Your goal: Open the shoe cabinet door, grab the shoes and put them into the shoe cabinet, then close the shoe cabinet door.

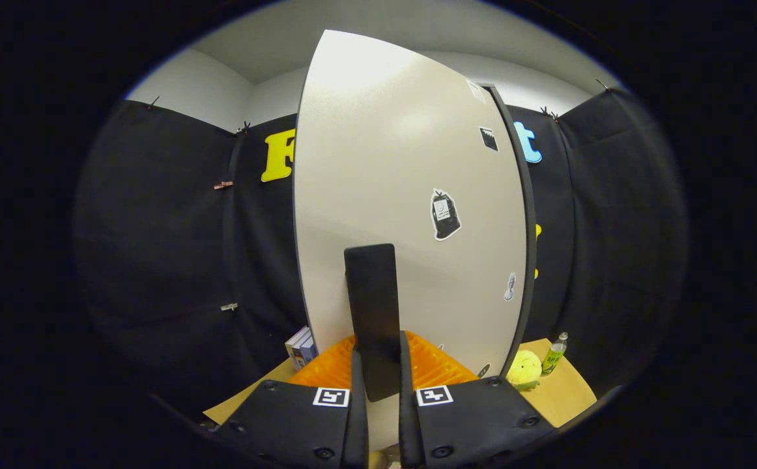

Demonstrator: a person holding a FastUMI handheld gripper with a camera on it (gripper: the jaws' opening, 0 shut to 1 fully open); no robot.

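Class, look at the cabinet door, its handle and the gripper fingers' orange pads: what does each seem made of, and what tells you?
Door: probably laminated board, smooth off-white satin; soft glare, stickers on it.
Handle: matte black bar, plastic or coated metal; unclear. It sits between the fingers of the gripper, which look closed on it.
Pads: likely ribbed orange rubber or plastic.

The hand-held gripper (378, 384) points forward and its two black fingers (357, 391) stand nearly parallel, close to each other, with only a narrow gap between them. Both fingers press from the two sides on the black handle (372, 312), which stands upright between them. Each finger base carries a small square black-and-white marker (331, 397) on its top.
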